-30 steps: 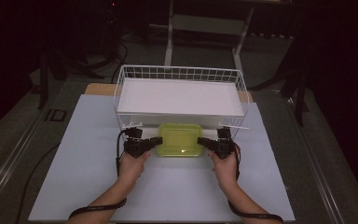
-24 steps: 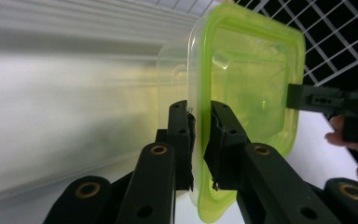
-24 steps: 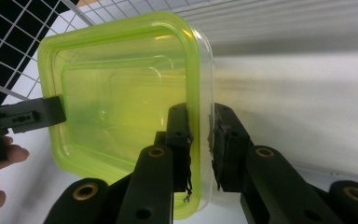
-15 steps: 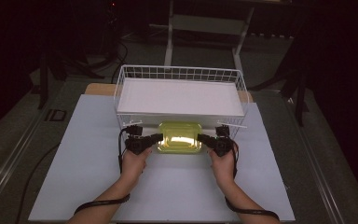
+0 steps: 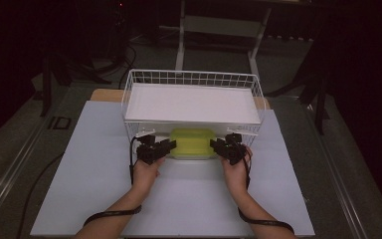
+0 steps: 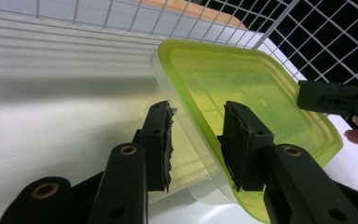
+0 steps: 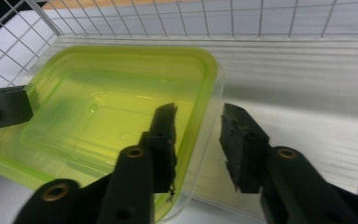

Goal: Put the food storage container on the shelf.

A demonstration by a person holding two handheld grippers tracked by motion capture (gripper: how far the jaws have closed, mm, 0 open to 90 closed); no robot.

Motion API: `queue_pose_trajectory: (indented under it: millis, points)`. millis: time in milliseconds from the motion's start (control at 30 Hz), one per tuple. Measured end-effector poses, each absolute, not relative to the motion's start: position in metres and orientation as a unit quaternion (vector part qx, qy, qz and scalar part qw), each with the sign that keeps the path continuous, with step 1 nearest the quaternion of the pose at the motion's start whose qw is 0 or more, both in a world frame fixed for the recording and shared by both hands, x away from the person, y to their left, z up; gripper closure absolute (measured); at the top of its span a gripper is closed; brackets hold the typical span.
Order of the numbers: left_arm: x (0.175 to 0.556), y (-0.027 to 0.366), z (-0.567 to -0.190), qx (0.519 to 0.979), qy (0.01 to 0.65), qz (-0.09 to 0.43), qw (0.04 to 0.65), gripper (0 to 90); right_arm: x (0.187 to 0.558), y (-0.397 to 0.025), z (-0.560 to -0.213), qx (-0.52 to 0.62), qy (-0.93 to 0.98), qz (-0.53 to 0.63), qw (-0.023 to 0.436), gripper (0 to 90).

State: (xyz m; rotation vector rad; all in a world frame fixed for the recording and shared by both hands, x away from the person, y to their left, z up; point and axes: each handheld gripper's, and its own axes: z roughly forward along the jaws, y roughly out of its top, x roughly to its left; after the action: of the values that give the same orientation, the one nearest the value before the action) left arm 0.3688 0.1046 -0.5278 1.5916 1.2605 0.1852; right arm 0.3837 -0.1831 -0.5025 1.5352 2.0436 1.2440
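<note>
A clear plastic container with a yellow-green lid (image 5: 193,143) hangs at the front wall of a white wire basket (image 5: 191,77). My left gripper (image 5: 166,146) grips its left end and my right gripper (image 5: 218,145) its right end. In the left gripper view the jaws (image 6: 196,135) straddle the lid's rim (image 6: 242,79), one on the lid and one on the clear wall. The right gripper view has the same hold (image 7: 198,135) on the opposite rim (image 7: 107,93). The container looks empty.
The basket holds a white ribbed liner (image 5: 189,104) and stands at the back of a white board (image 5: 94,169) on the table. Dark floor and stand legs (image 5: 181,45) lie beyond. Cables (image 5: 131,159) trail from the grippers along the person's forearms.
Both grippers have carried the container away from the person, up against the basket's front wall. The hands have followed forward.
</note>
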Motion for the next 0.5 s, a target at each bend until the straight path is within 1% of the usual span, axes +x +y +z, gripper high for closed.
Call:
queue_pose_trajectory:
  millis: [33, 67, 133, 200, 267, 333, 400, 433, 500]
  points:
    - [0.368, 0.105, -0.527, 0.666, 0.525, 0.081, 0.524, 57.9, 0.383, -0.184, -0.502, 0.534, 0.71, 0.434, 0.15, 59.5]
    - [0.367, 0.105, -0.526, 0.664, 0.523, 0.083, 0.529, 57.8, 0.383, -0.184, -0.502, 0.533, 0.71, 0.435, 0.15, 57.9]
    - [0.366, 0.106, -0.525, 0.661, 0.522, 0.083, 0.533, 53.1, 0.382, -0.187, -0.5, 0.531, 0.706, 0.445, 0.144, 54.4]
    - [0.365, 0.108, -0.523, 0.655, 0.517, 0.068, 0.547, 45.0, 0.378, -0.188, -0.498, 0.534, 0.702, 0.45, 0.137, 53.2]
    - [0.362, 0.11, -0.523, 0.659, 0.503, 0.068, 0.556, 37.3, 0.374, -0.188, -0.495, 0.524, 0.707, 0.452, 0.146, 52.2]
    - [0.36, 0.11, -0.522, 0.658, 0.508, 0.082, 0.55, 36.0, 0.368, -0.189, -0.493, 0.519, 0.711, 0.451, 0.148, 51.9]
    - [0.356, 0.114, -0.522, 0.654, 0.508, 0.082, 0.555, 30.6, 0.363, -0.189, -0.491, 0.514, 0.716, 0.449, 0.146, 51.5]
    - [0.354, 0.115, -0.521, 0.654, 0.507, 0.093, 0.554, 27.4, 0.36, -0.189, -0.489, 0.511, 0.718, 0.45, 0.145, 51.3]
    - [0.35, 0.117, -0.52, 0.657, 0.498, 0.098, 0.557, 25.9, 0.354, -0.189, -0.486, 0.506, 0.72, 0.453, 0.144, 51.2]
